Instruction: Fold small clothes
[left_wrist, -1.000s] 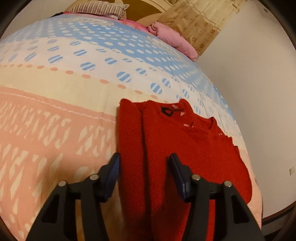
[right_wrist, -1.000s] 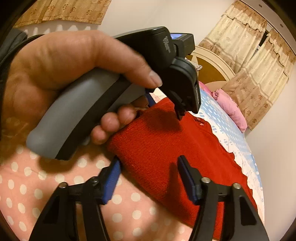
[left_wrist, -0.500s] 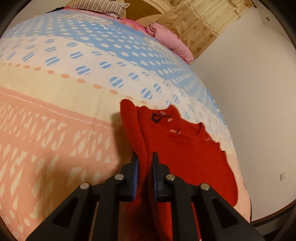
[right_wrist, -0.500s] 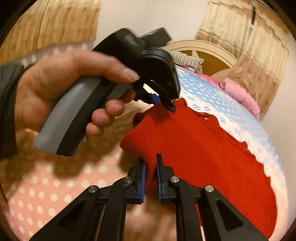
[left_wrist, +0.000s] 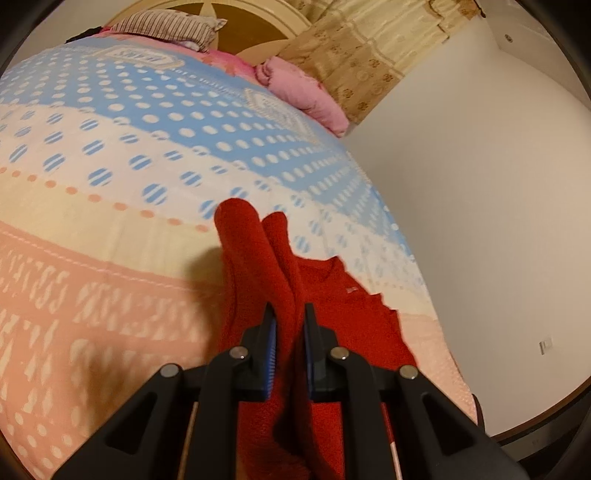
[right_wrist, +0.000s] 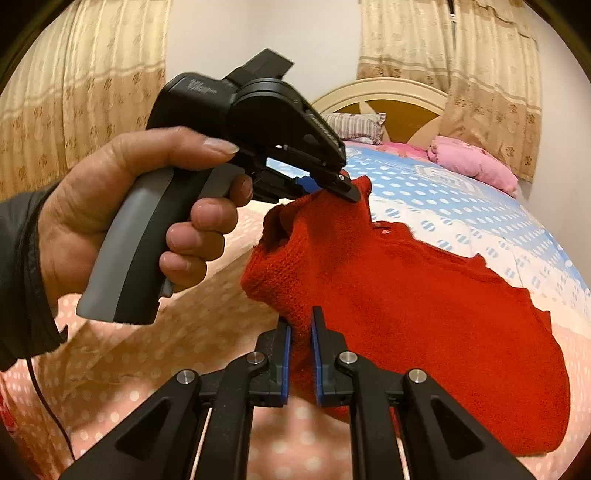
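Note:
A small red knit sweater lies on the patterned bedspread, its left edge raised off the bed. My left gripper is shut on a fold of the sweater along that edge. The left gripper also shows in the right wrist view, held by a hand, pinching the sweater's far corner. My right gripper is shut on the sweater's near corner. Both corners are held above the bed; the rest of the sweater drapes down to the right.
A striped pillow and a pink blanket lie at the head of the bed by the rounded headboard. Curtains hang behind. A white wall runs close along the bed's right side.
Both grippers closed on the sweater's left edge and lifted it off the bed. The raised edge now stands higher than half a second ago.

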